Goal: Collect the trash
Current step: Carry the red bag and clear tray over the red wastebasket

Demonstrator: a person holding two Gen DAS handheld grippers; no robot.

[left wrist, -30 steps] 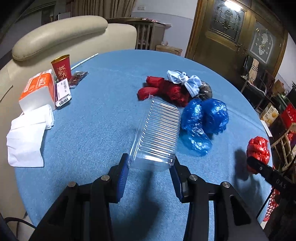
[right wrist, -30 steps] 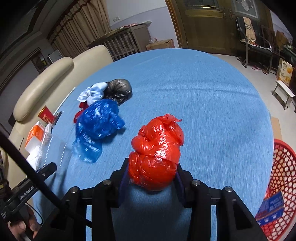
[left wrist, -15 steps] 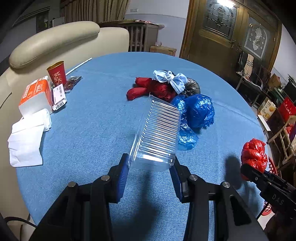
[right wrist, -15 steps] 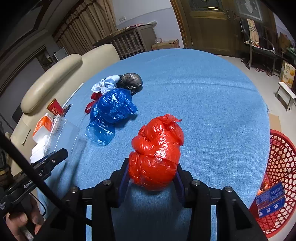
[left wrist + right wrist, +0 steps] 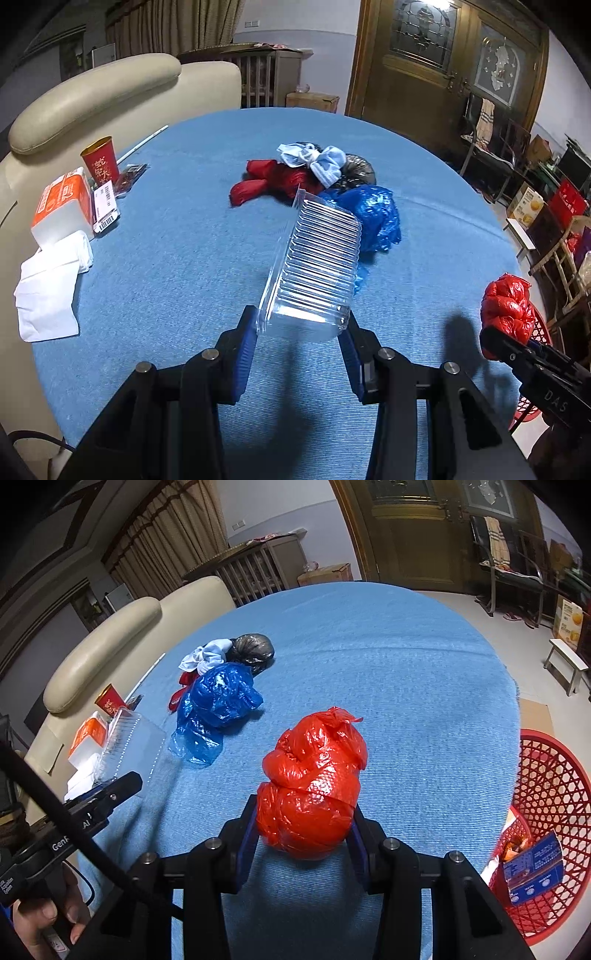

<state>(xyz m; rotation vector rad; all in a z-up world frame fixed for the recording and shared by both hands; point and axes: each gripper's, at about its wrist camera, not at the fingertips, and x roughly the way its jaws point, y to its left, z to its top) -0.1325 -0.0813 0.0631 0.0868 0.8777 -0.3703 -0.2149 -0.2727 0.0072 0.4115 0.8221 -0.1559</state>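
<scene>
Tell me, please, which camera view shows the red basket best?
The right wrist view: the red basket sits beside the table, its mesh wall and the trash inside visible. The left wrist view shows only a sliver of it behind the right gripper.

Red plastic bag [image 5: 312,786] clamped in the right hand-held gripper [image 5: 303,834] above the blue tablecloth [image 5: 406,672], red basket [image 5: 546,775] alongside.

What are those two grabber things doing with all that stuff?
A person is tidying up trash with two handheld grippers. The left gripper is clamped on a clear ribbed plastic container, held above the round blue-covered table. The right gripper squeezes a crumpled red plastic bag, near the red mesh basket beside the table. A crumpled blue plastic bag is not yet collected.
</scene>
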